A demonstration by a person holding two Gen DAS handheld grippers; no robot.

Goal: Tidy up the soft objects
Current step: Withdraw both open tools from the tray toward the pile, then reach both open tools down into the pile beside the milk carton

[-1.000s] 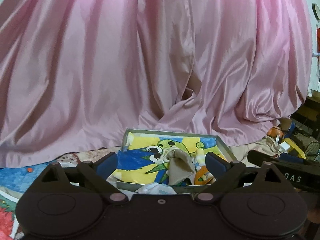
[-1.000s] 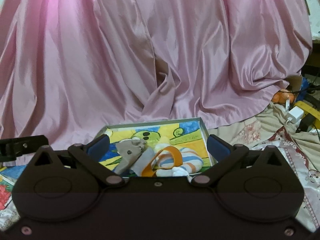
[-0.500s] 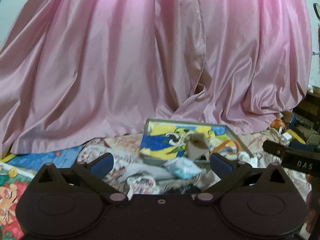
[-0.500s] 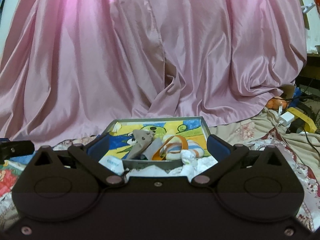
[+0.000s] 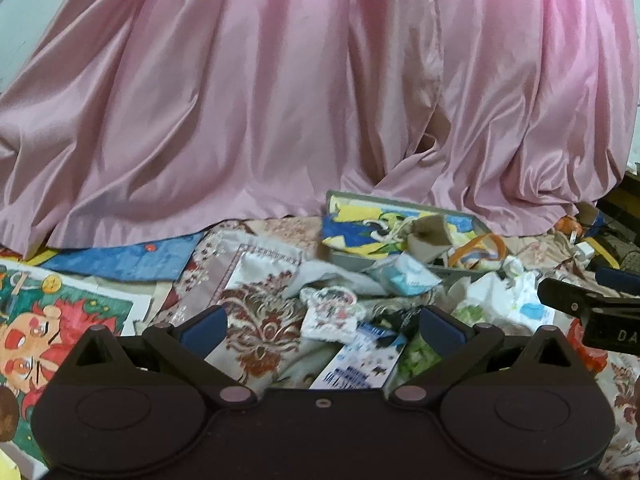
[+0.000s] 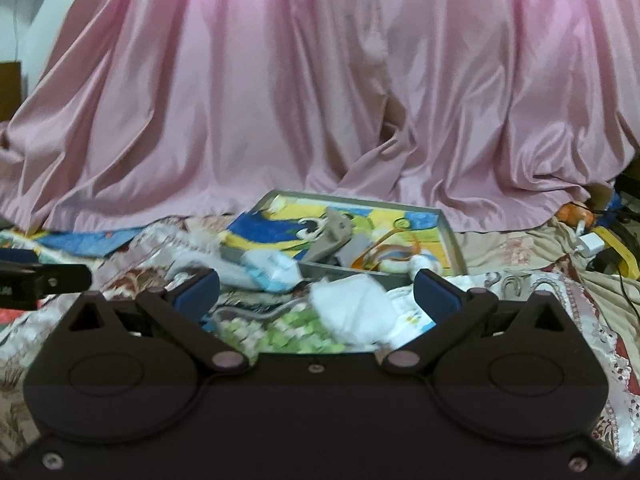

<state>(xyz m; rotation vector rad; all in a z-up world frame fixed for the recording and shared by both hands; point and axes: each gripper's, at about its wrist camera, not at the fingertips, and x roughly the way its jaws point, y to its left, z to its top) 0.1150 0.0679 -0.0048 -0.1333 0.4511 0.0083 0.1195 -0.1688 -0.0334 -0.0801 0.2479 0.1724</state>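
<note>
Both grippers are backing away from the shallow grey cartoon-lined tray (image 5: 404, 236); left gripper (image 5: 322, 326) and right gripper (image 6: 316, 294) are hanging spread, empty, tilted slightly downward over scattered soft packets (image 5: 404, 276) lying before the tray.

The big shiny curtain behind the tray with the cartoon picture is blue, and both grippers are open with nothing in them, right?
Not quite. The big shiny curtain is pink, not blue, as the right wrist view shows. The rest holds: it hangs behind the cartoon-picture tray, and the left gripper and right gripper are open, holding nothing.

left gripper (image 5: 322, 326): jaws wide apart, nothing between | below it: small patterned pouch (image 5: 329, 312) on floral cloth (image 5: 256, 280) | tray (image 5: 400, 232) beyond, holding soft items | pink curtain (image 5: 280, 100) behind
</note>
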